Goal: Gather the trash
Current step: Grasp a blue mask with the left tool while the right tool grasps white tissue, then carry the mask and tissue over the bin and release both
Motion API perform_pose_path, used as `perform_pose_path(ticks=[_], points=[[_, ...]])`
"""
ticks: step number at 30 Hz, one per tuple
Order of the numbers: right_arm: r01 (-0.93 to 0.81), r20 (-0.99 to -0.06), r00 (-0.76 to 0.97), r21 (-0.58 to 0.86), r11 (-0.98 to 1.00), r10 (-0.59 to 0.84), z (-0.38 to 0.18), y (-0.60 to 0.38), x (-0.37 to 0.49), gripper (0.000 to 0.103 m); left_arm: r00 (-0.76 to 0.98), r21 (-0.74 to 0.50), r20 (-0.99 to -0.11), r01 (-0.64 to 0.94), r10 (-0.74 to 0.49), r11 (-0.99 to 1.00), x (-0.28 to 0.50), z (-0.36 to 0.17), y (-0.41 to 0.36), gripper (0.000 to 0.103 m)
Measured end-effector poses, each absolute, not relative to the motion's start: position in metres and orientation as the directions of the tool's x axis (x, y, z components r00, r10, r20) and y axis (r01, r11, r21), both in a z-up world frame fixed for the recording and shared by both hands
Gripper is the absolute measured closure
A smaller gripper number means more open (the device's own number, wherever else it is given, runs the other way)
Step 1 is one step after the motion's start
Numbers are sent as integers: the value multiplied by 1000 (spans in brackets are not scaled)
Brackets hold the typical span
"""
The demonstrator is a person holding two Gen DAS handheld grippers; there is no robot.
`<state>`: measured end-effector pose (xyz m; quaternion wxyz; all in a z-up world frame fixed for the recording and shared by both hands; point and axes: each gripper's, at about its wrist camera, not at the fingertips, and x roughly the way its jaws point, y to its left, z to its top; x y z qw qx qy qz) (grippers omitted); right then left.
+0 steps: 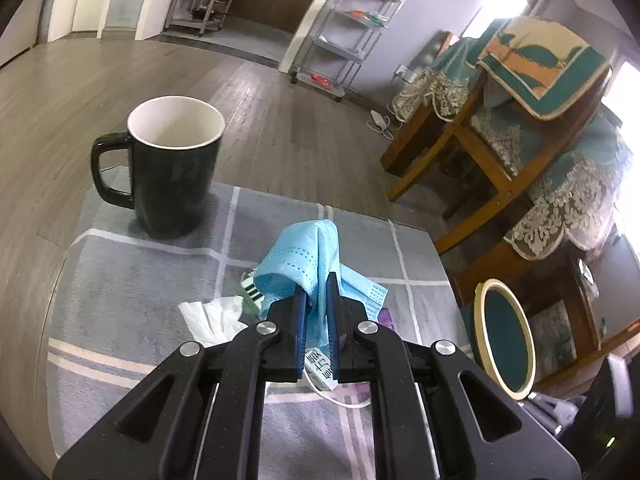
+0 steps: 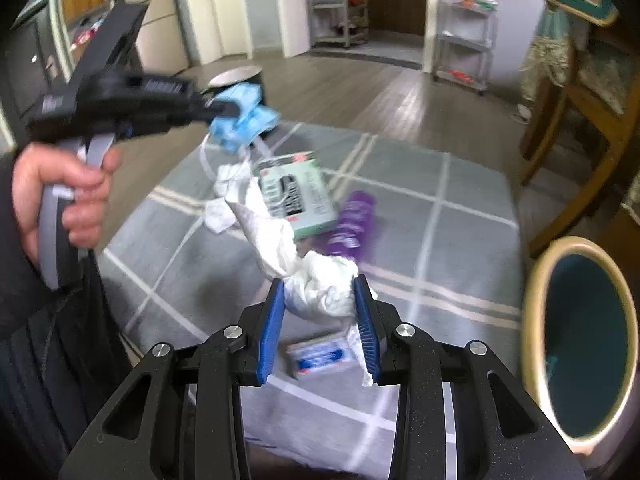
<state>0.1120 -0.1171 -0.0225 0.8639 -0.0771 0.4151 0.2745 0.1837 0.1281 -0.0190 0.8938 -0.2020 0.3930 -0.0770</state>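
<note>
The blue face mask is pinched between the pads of my left gripper, its folds bunching up above and spilling to either side of my fingertips, lifted off the grey checked cloth. My right gripper is clamped around a crumpled white tissue, and a long twisted tail of it stretches away ahead and to the left of my fingers. Beyond that tail, ahead of my right tool, lies a pale green box flat on the cloth, with a purple wrapper touching its right edge. Below my right fingers, close in, rests a small white and blue packet. Another piece of white tissue lies just left of my left fingers. Farther ahead and left of that tool a black mug stands upright near the far corner of the cloth. To the right of both tools sits a round bin with a cream rim, off the cloth's edge.
</note>
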Motion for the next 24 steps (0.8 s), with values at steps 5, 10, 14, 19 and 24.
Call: perform_pose_path(ticks=[5,10,14,19,24], points=[[-464,-736,555,111,879,386,-6,-158,118,66,670,-373,-667,78,-326,924,180,-13,98,95],[-351,-706,626,123,928,330,7,-199,123,66,636,-349,-682,149,-360,925,177,-16,68,95],[-233,-669,689,161,959,279,12,-234,123,66,598,-332,-701,207,-388,920,175,-21,37,95],[-142,-651,721,199,970,239,12,-266,123,66,567,-334,-710,250,-418,909,175,-25,0,95],[-75,-657,727,217,973,202,3,-292,121,66,532,-331,-716,311,-451,891,175,-27,-43,95]])
